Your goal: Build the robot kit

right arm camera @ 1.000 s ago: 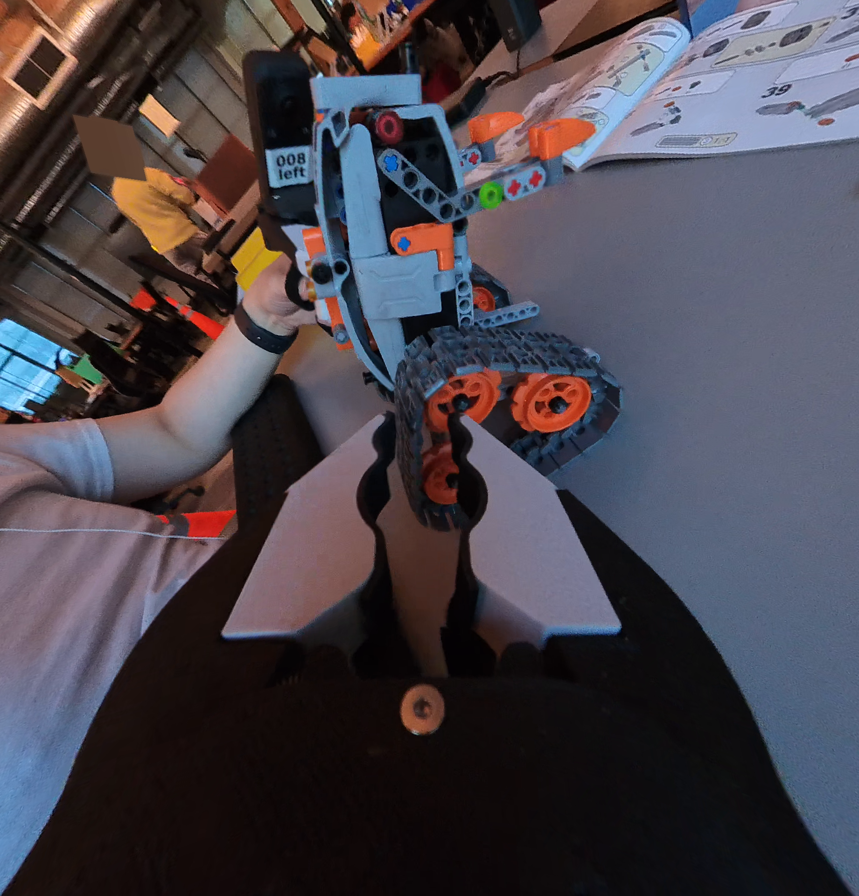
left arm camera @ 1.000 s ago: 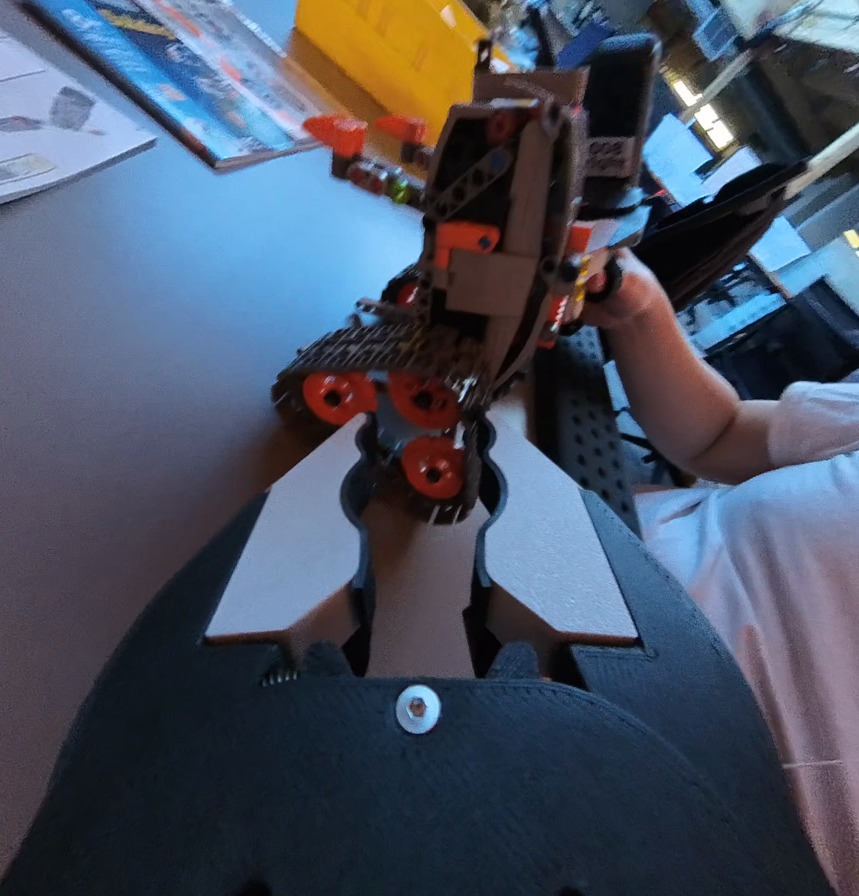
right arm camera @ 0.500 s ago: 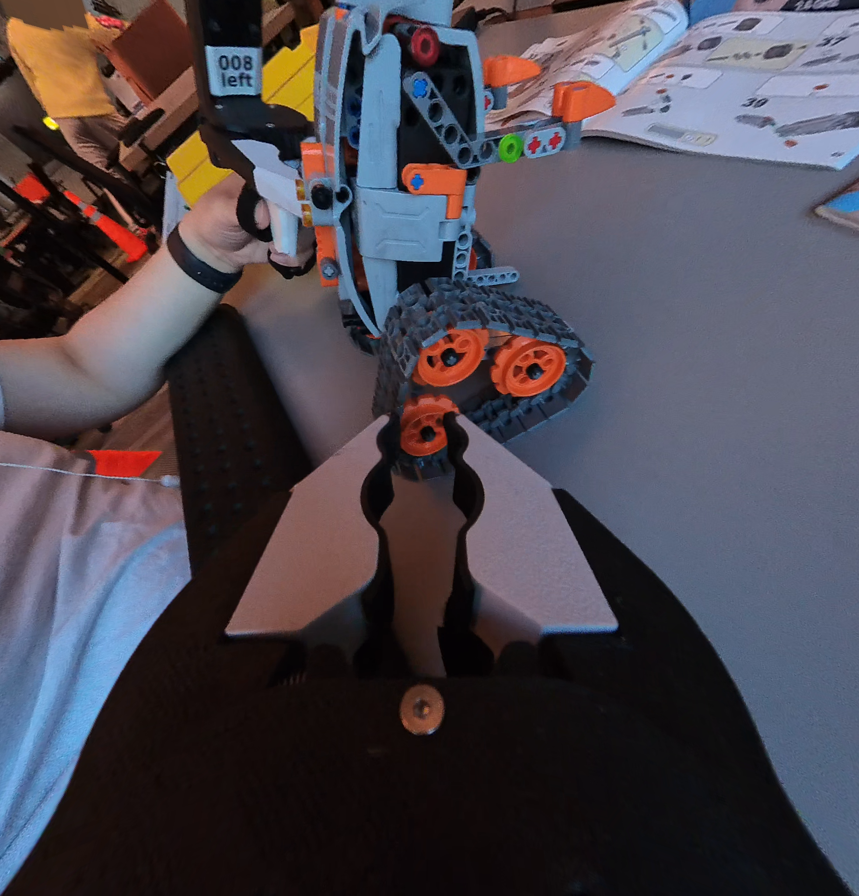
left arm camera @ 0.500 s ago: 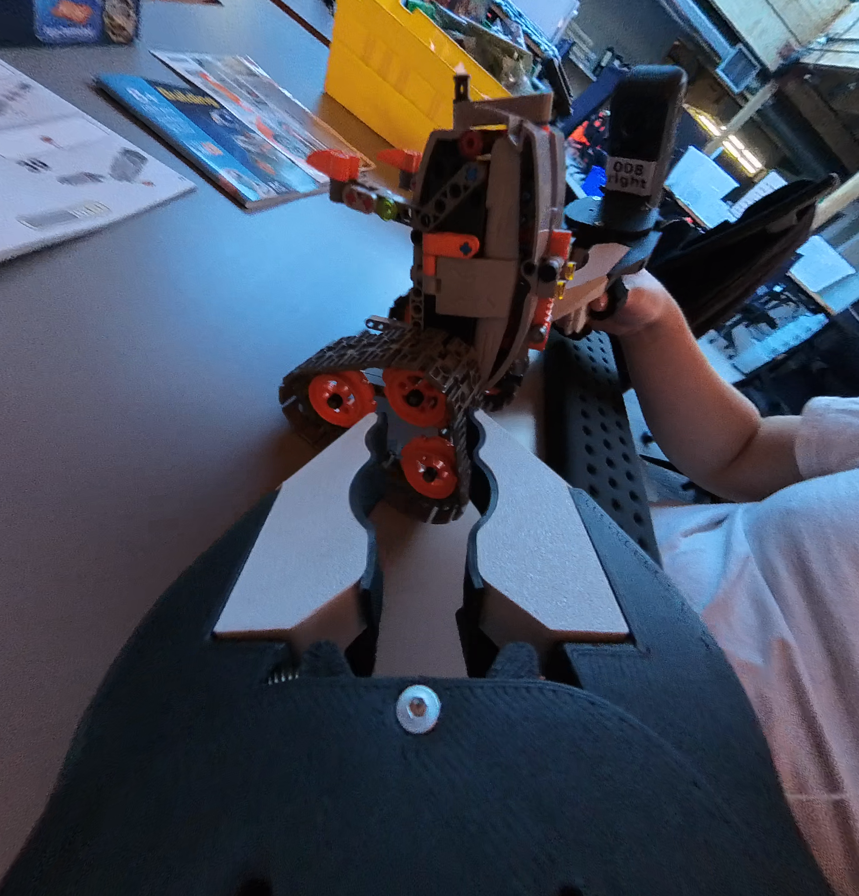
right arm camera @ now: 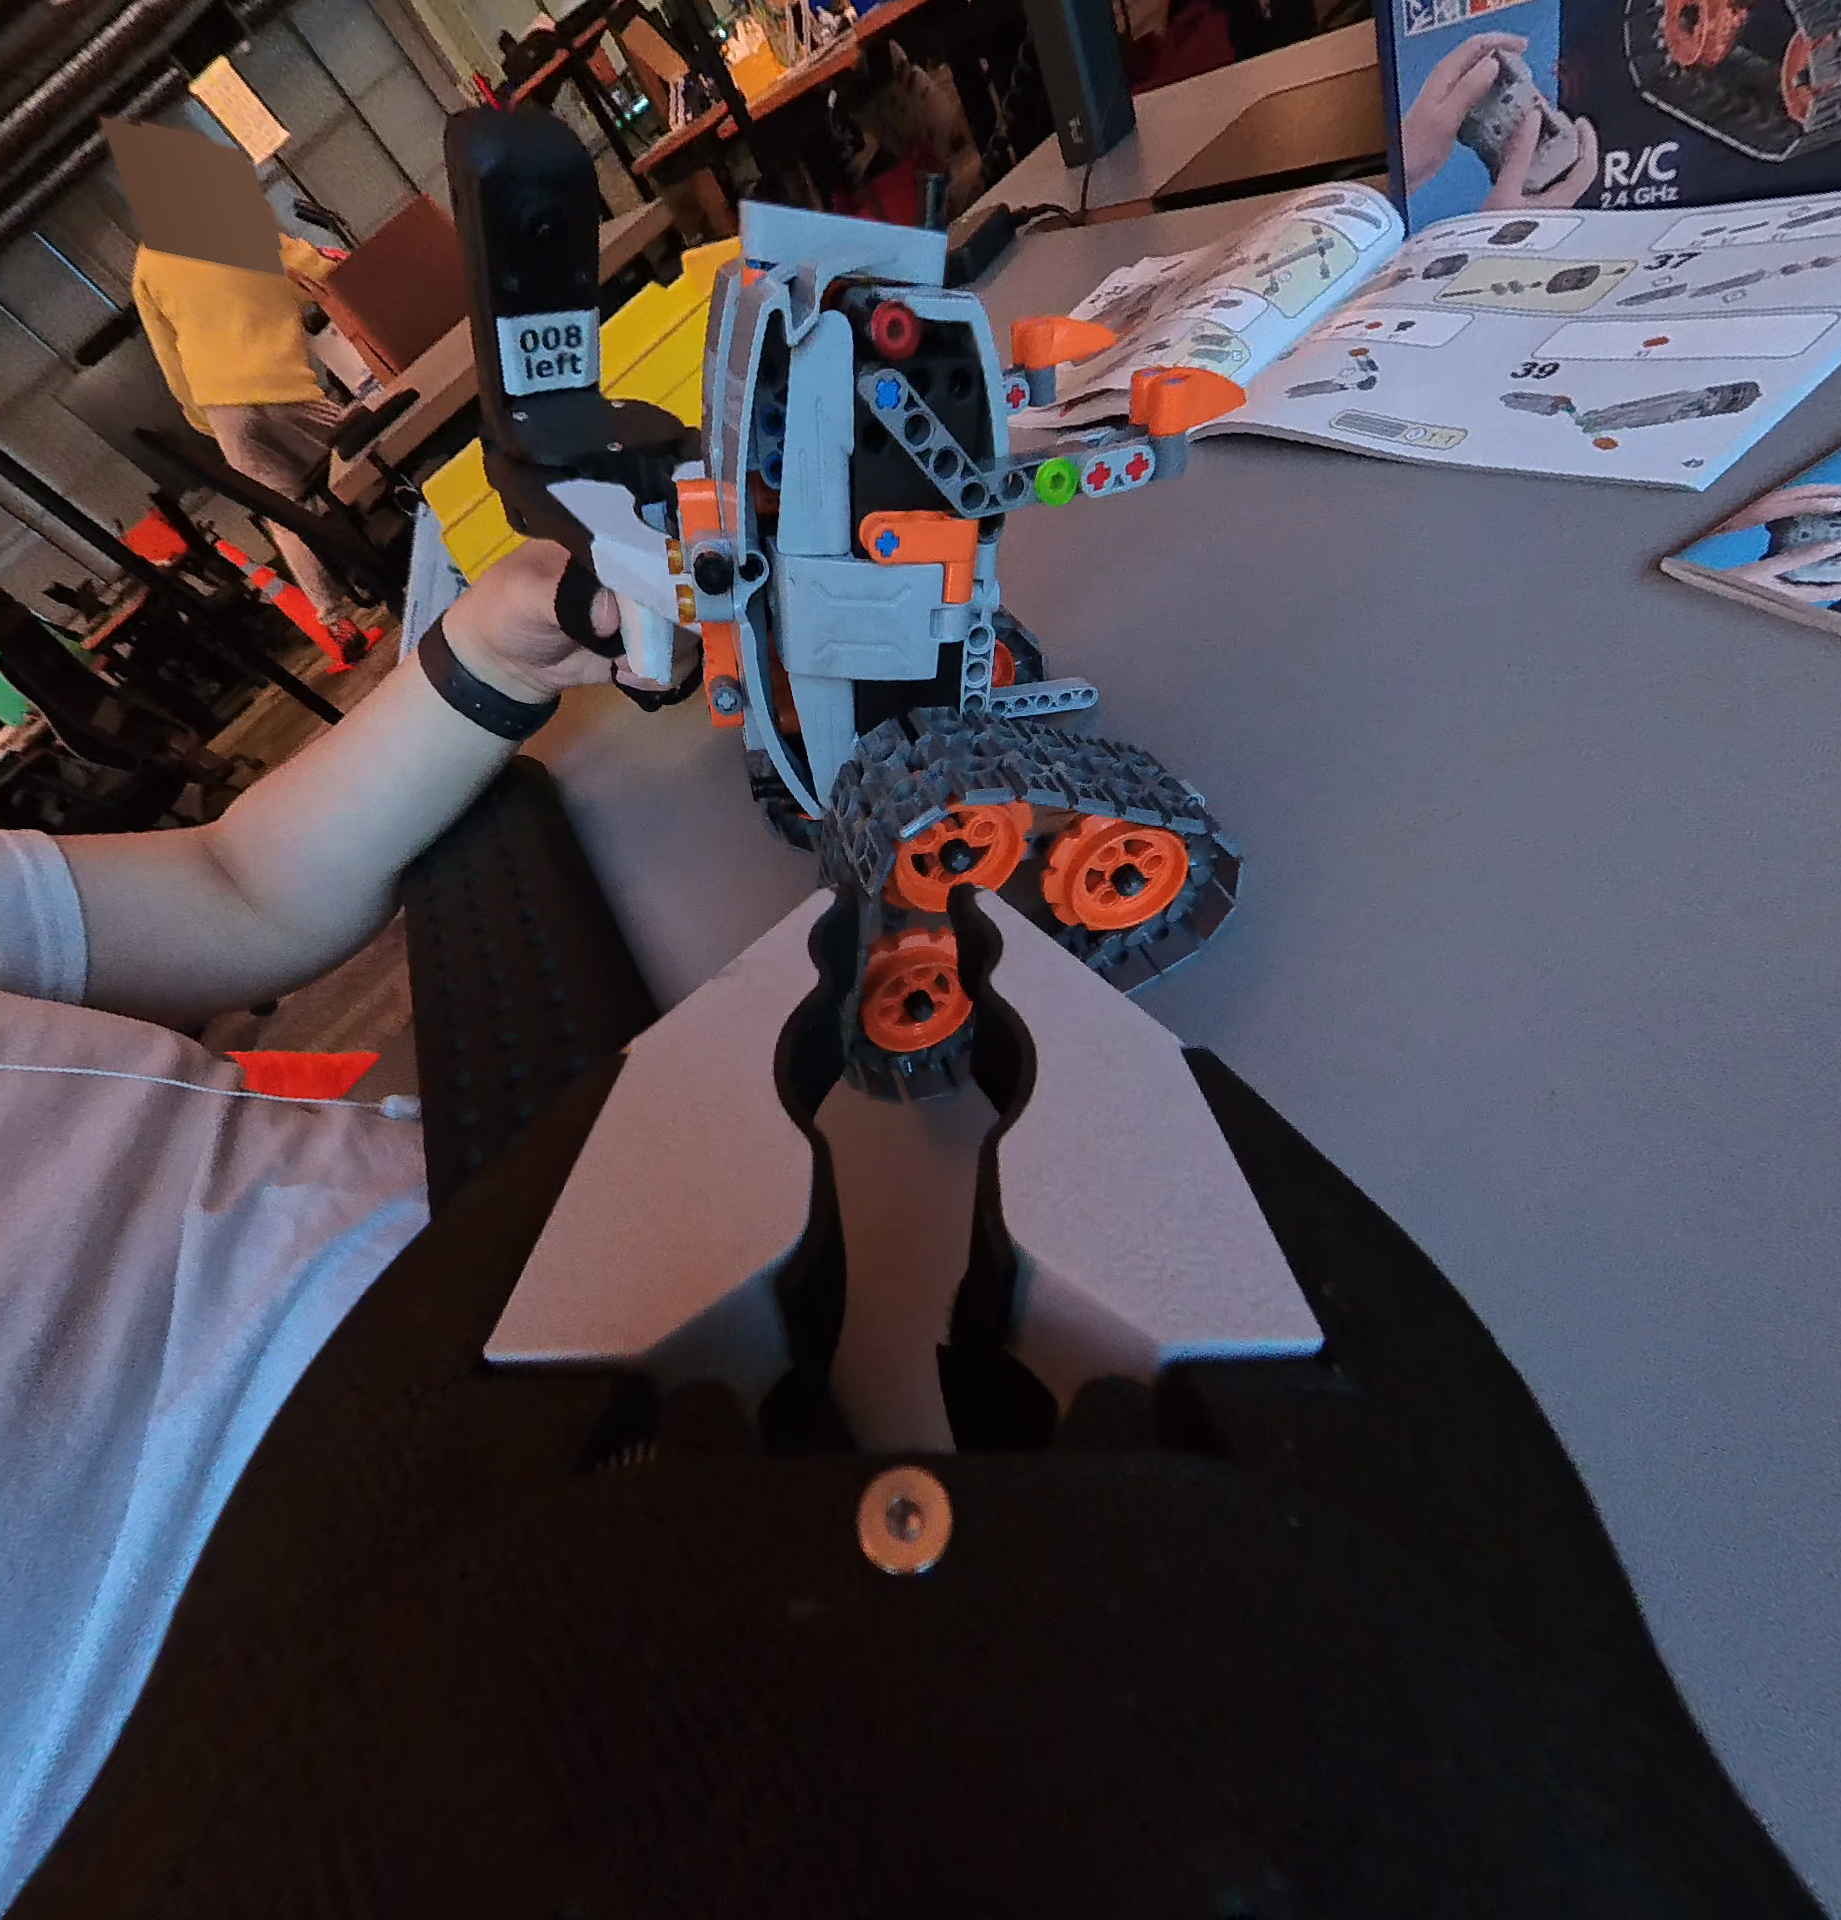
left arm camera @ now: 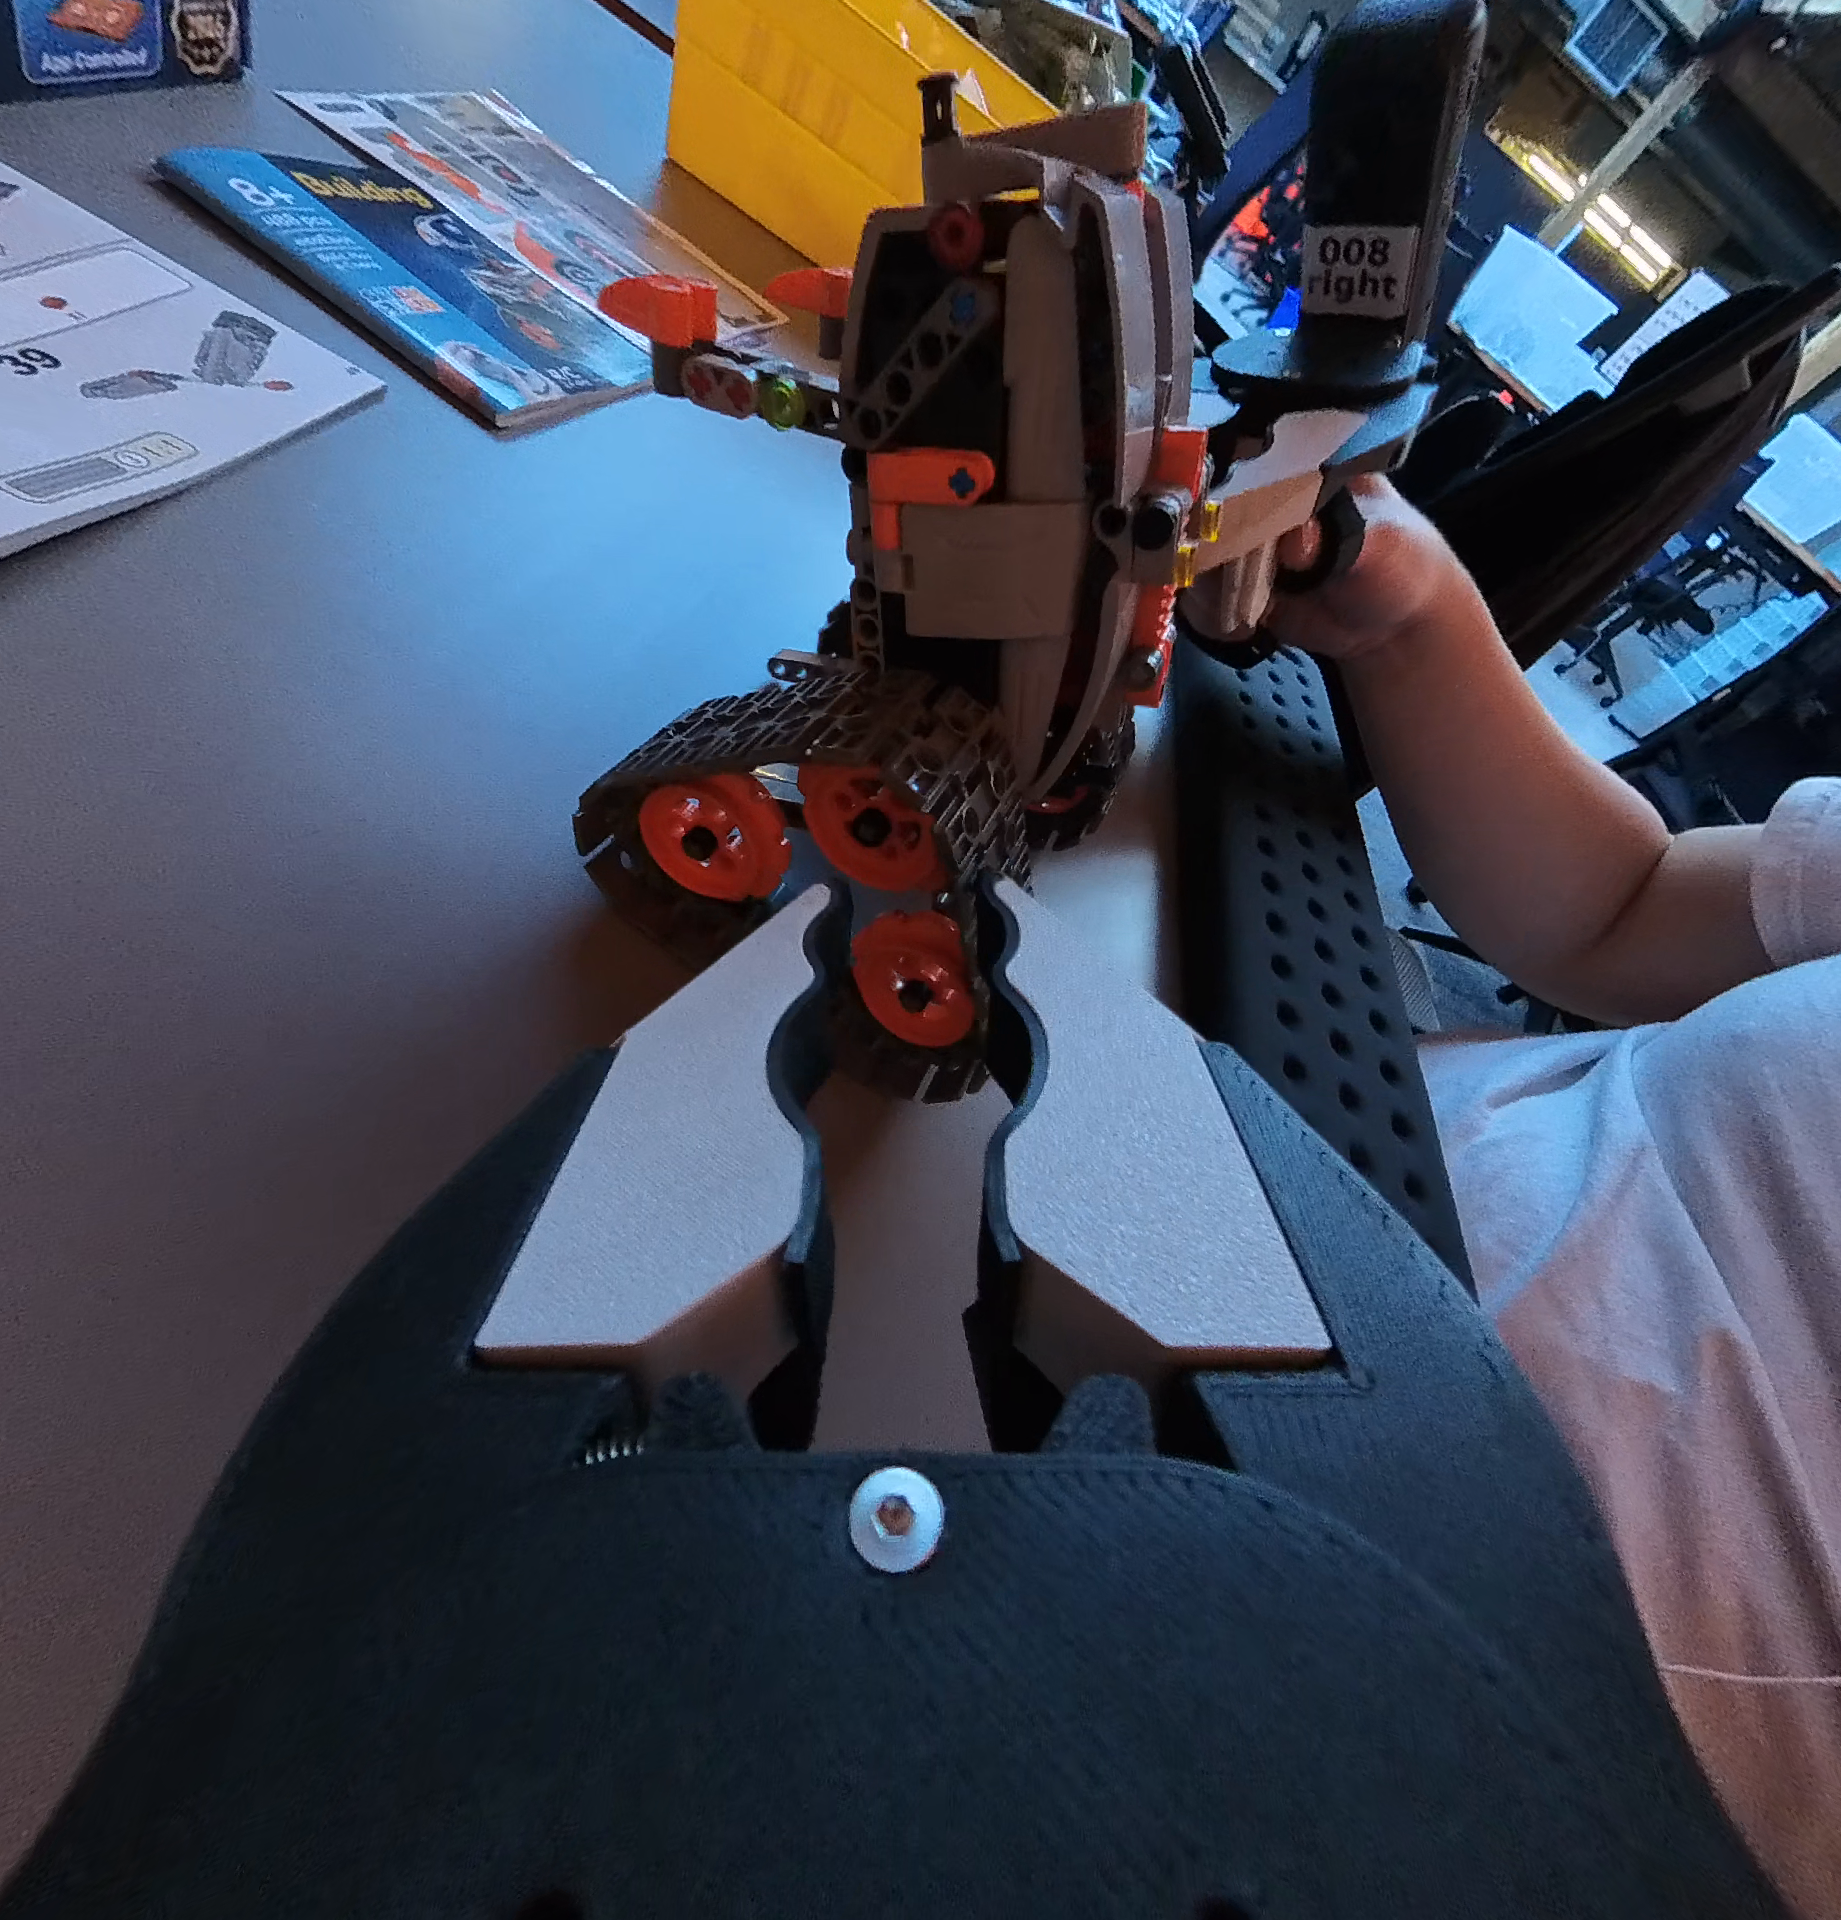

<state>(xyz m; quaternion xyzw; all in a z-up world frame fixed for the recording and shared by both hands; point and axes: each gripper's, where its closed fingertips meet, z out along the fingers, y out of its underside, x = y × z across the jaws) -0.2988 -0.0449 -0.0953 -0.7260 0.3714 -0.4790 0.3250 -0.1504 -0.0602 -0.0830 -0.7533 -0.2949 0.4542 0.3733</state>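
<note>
A grey and black brick-built tracked vehicle (left arm camera: 999, 499) with orange wheels stands tipped up on end on the grey table (left arm camera: 272, 727). My left gripper (left arm camera: 905, 904) is shut on the track end around one orange wheel (left arm camera: 911, 992). My right gripper (right arm camera: 911, 914) is shut on the opposite track end of the same vehicle (right arm camera: 854, 582), around its orange wheel (right arm camera: 916, 997). The far ends of both tracks look to touch the table (right arm camera: 1518, 831). Each view shows the other gripper's handle behind the vehicle, held in a hand: the right one (left arm camera: 1383, 208) and the left one (right arm camera: 531, 312).
An open instruction booklet (right arm camera: 1518, 343) and a blue booklet (left arm camera: 407, 270) lie on the table beyond the vehicle. A yellow bin (left arm camera: 791, 135) and a toy box (right arm camera: 1622, 94) stand at the back. A black perforated chair back (left arm camera: 1300, 914) is at the table edge. A person in yellow stands far off. Across from one pair of fingers to the other is roughly 15 cm.
Both grippers have swung a little with the vehicle still held between them, so it now stands more upright. Neither grip has changed.
</note>
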